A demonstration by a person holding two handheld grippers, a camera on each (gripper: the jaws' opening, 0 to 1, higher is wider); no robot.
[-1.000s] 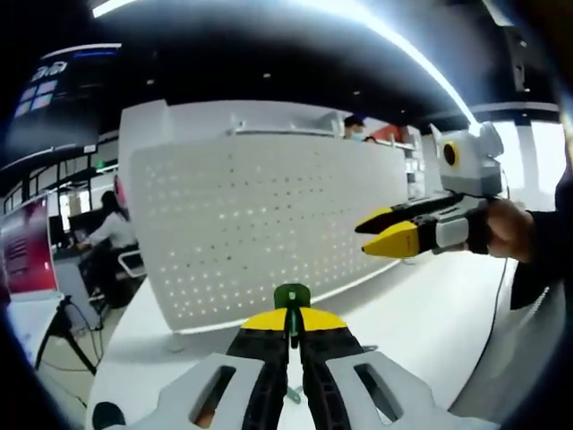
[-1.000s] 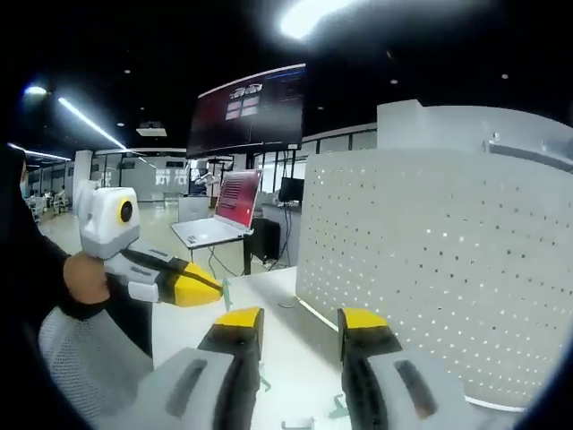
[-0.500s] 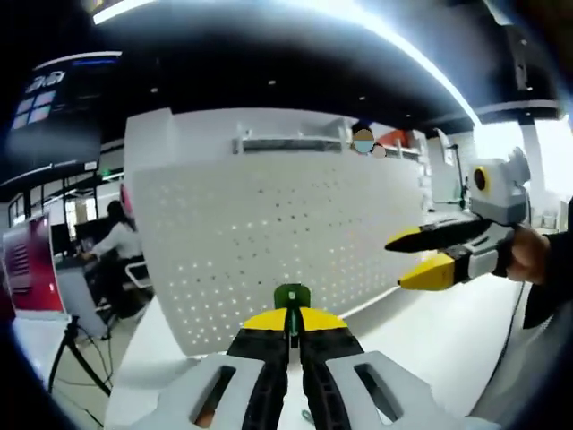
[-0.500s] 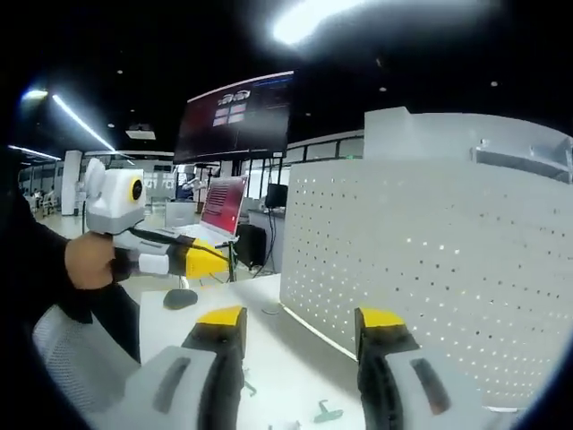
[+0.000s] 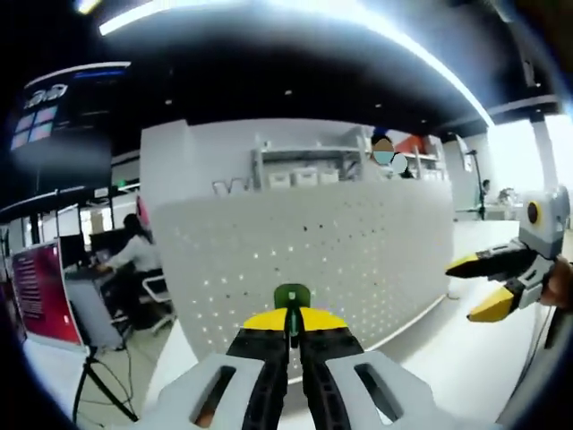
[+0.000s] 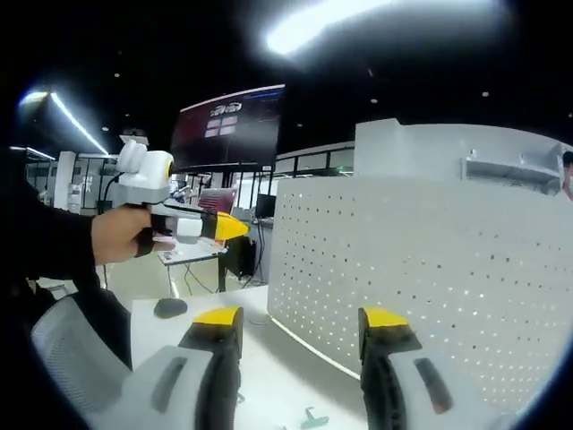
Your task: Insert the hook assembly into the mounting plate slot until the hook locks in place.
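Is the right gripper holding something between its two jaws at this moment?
No, in the right gripper view the right gripper has its yellow-tipped jaws wide apart, with only the white table visible between them.

Two grippers, left (image 5: pixel 288 324) and right (image 6: pixel 303 324); one green hook (image 5: pixel 291 296); one white pegboard (image 5: pixel 331 260); one table (image 6: pixel 269 367); one mouse (image 6: pixel 169 307); one wall screen (image 6: pixel 226 130); one seated person (image 5: pixel 130 255); one laptop (image 6: pixel 219 199).

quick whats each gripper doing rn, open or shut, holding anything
Left gripper: jaws closed on the green hook.
Right gripper: jaws open, holding nothing.
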